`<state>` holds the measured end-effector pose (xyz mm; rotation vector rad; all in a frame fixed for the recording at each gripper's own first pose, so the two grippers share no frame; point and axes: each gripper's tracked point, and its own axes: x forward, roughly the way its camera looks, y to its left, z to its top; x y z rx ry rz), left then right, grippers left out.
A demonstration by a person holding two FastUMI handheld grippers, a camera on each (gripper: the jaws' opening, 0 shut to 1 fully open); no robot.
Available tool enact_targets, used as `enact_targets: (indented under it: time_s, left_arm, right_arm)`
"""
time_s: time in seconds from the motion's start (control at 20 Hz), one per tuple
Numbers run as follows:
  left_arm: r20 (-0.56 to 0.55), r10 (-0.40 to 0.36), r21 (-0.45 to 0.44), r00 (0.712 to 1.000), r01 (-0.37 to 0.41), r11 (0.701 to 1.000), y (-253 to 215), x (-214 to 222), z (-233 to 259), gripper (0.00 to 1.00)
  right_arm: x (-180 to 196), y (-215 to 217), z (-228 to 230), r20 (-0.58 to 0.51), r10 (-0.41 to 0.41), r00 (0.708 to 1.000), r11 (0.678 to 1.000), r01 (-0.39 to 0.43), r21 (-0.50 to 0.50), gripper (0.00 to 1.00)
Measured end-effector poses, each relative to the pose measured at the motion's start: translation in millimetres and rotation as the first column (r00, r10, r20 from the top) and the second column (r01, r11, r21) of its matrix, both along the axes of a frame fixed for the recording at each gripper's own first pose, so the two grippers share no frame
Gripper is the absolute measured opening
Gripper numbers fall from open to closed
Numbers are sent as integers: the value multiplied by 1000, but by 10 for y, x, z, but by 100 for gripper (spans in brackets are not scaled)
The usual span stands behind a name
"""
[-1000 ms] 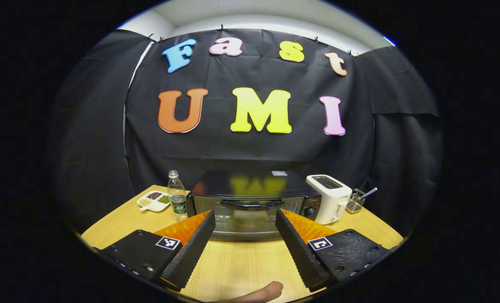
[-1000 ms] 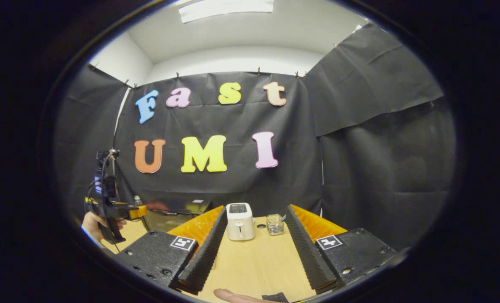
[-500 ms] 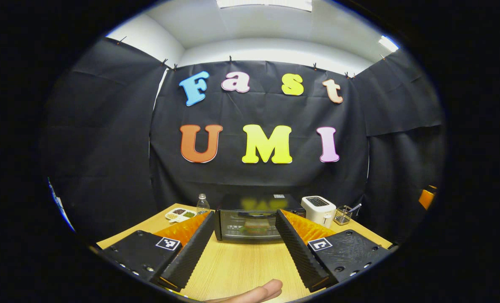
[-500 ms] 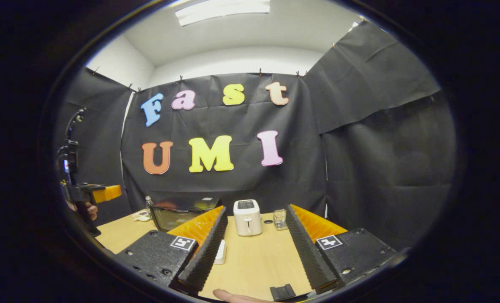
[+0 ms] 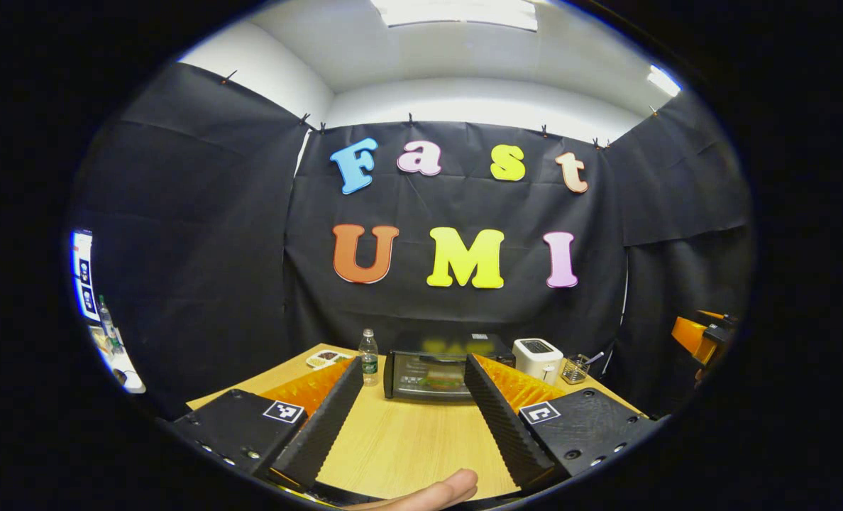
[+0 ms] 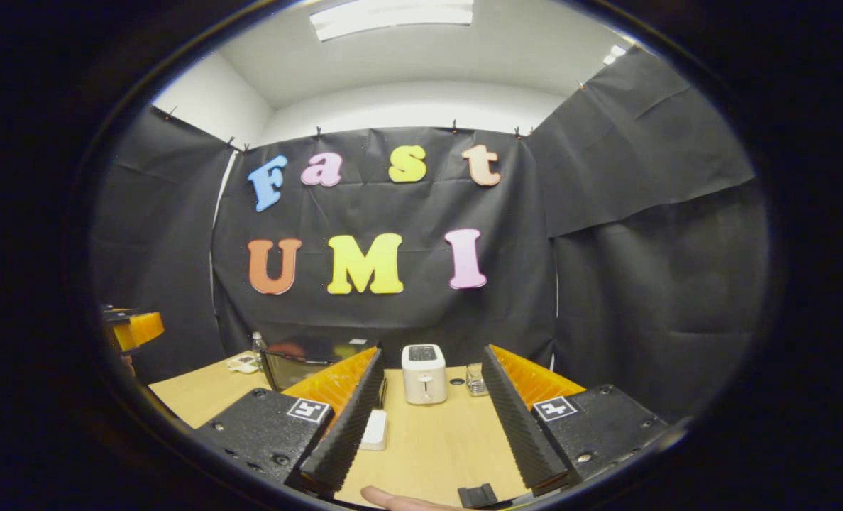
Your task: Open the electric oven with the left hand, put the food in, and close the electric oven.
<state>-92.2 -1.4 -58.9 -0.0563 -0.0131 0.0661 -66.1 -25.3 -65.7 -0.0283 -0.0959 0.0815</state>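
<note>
Left gripper [image 5: 411, 408] and right gripper [image 6: 432, 415] above the bench [image 5: 407, 440], jaws wide apart, gripping nothing. Electric oven [image 5: 428, 375] at the bench's far side, door shut (food dimly behind glass), beside white toaster [image 5: 538, 357] and water bottle [image 5: 369, 357].

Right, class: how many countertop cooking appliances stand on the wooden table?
2. The black electric oven, door shut, sits at the back centre of the table; the white toaster stands just to its right. Others may be hidden.
</note>
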Motion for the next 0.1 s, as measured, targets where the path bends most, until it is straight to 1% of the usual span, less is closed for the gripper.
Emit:
enact_targets:
  time_s: [0.05,0.1]
  left_arm:
    - [6,-1,1,1000,1,1000,-11,-30,11,94]
    - [10,4,10,1000,-4,1000,19,-60,36,94]
  right_arm:
    - [-16,34,19,-1,10,1000,1000,-10,-4,89]
    - [-35,60,46,-1,16,1000,1000,-16,-11,81]
